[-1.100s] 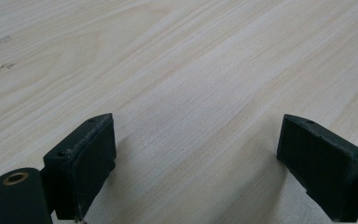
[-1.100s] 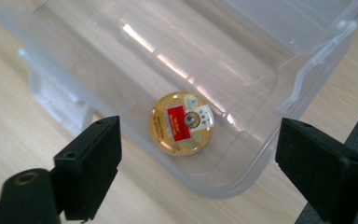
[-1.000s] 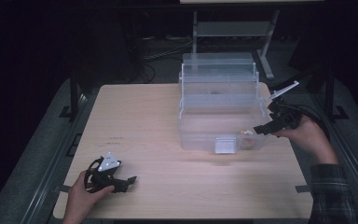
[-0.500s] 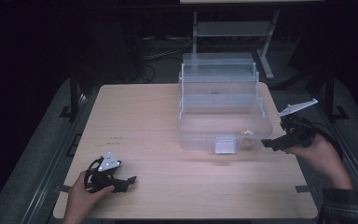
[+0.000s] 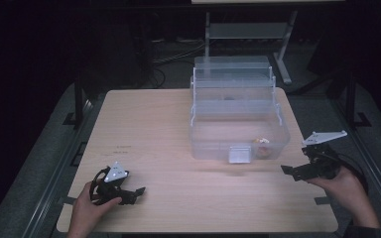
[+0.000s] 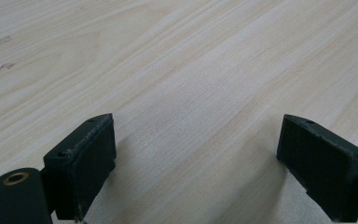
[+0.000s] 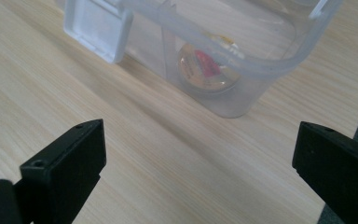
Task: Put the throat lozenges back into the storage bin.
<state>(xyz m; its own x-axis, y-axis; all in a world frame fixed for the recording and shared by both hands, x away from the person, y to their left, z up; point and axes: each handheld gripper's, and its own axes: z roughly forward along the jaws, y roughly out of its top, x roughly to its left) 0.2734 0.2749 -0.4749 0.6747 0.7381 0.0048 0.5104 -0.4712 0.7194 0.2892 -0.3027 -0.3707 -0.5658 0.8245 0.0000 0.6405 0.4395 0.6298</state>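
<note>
Table point(image 5: 178, 129), box point(image 5: 238, 124) near R gripper point(image 5: 290, 172)

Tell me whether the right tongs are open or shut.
Open. In the right gripper view the right tongs have jaws spread wide apart over bare table, holding nothing.

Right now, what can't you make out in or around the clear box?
- Round item in the clear box: its label is blurred behind frosted plastic in the right gripper view and too small in the high view.
- Dark spot in an upper tier: too small, high view.
- Box's upper tiers: cut off by the right gripper view's top edge.
</note>
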